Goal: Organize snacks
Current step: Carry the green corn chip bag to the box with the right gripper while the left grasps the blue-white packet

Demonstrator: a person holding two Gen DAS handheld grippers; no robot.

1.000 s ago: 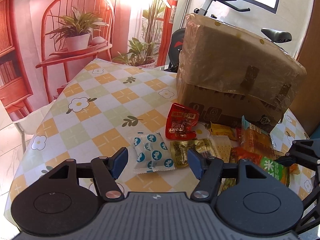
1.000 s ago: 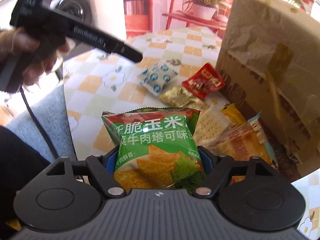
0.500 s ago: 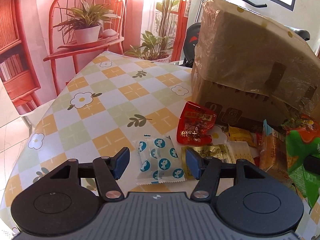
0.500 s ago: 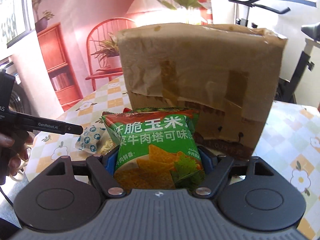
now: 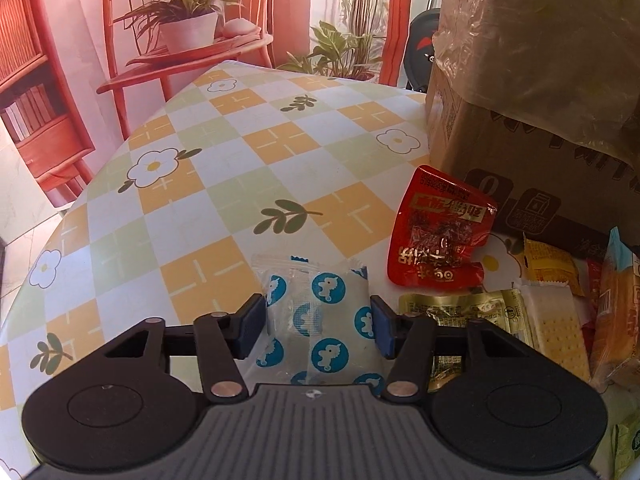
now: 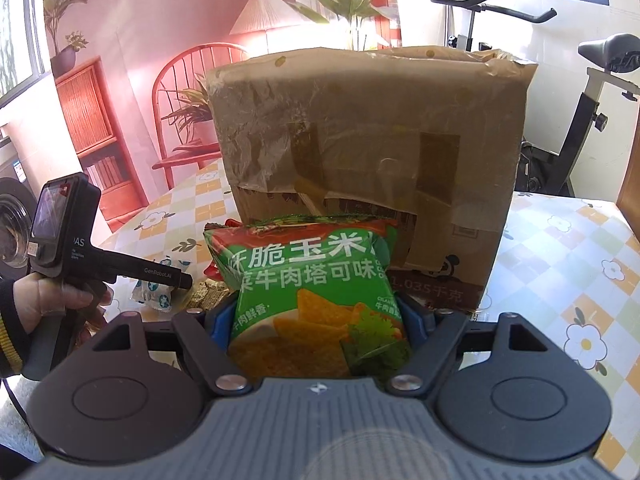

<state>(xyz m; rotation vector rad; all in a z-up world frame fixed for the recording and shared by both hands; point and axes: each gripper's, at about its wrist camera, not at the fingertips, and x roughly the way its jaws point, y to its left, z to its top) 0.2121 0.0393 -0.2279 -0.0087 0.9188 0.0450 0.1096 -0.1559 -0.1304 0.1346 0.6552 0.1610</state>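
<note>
My left gripper (image 5: 318, 322) is open, low over the table, with a clear packet with blue dots (image 5: 320, 312) lying between its fingers. A red packet (image 5: 438, 232), a gold packet (image 5: 460, 312), a cracker packet (image 5: 554, 328) and a yellow packet (image 5: 550, 266) lie to its right, before a taped cardboard box (image 5: 540, 80). My right gripper (image 6: 318, 320) is shut on a green corn-chip bag (image 6: 308, 292), held up facing the box (image 6: 372, 152). The left gripper (image 6: 168, 278) and the hand holding it show at the left of the right wrist view.
The table wears a checked floral cloth (image 5: 240, 152). An orange-wrapped snack (image 5: 616, 312) lies at the far right edge. An exercise bike (image 6: 560, 120) stands behind the box. A red-chair backdrop (image 5: 180, 40) hangs beyond the table's far edge.
My left gripper has moved forward and down until its fingers flank the blue-dotted packet. My right gripper has lifted the green bag and swung it round to face the box.
</note>
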